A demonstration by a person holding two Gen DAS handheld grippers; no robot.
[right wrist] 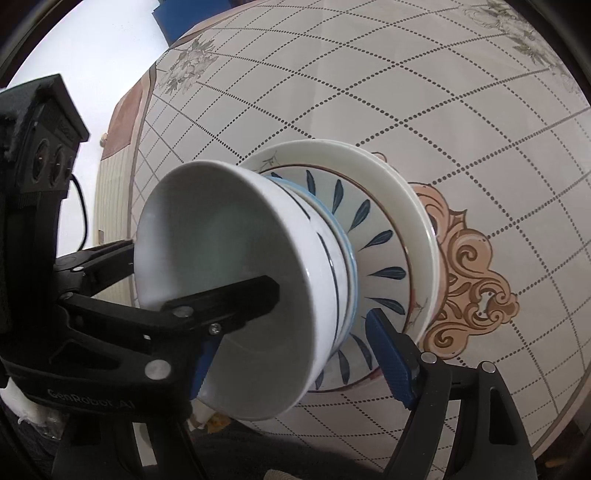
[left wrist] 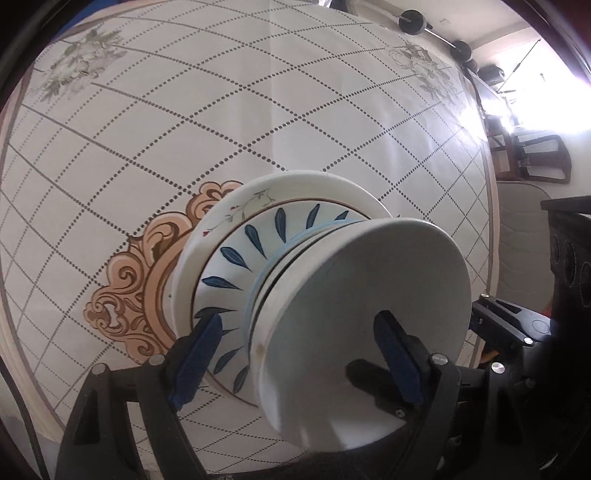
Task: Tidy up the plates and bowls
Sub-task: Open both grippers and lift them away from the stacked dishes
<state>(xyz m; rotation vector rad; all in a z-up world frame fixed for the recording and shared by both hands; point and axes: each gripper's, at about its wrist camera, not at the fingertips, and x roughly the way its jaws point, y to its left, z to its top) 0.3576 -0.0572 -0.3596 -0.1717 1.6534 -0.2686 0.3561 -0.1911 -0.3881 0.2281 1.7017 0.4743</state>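
Note:
A stack of dishes stands on the patterned tablecloth. A white bowl [left wrist: 369,288] [right wrist: 221,229] tops it, nested in a blue-rimmed bowl [left wrist: 255,291] [right wrist: 349,236]. Below lie a blue-leaf plate [left wrist: 236,258] [right wrist: 384,254] and a cream plate [left wrist: 221,218] [right wrist: 369,162] with a flower sprig. My left gripper [left wrist: 295,321] is open astride the white bowl's wall, one finger inside and one outside, clear of the wall. My right gripper [right wrist: 291,332] is open astride the opposite wall in the same way. The left gripper's black body partly hides the right gripper's inner finger.
The round table [left wrist: 258,110] [right wrist: 443,92] is covered by a dotted-grid cloth with a tan ornament [left wrist: 136,291] [right wrist: 469,280] under the stack. Beyond the table's edge are a dark chair [left wrist: 535,155] and black weights on a bar [left wrist: 413,22].

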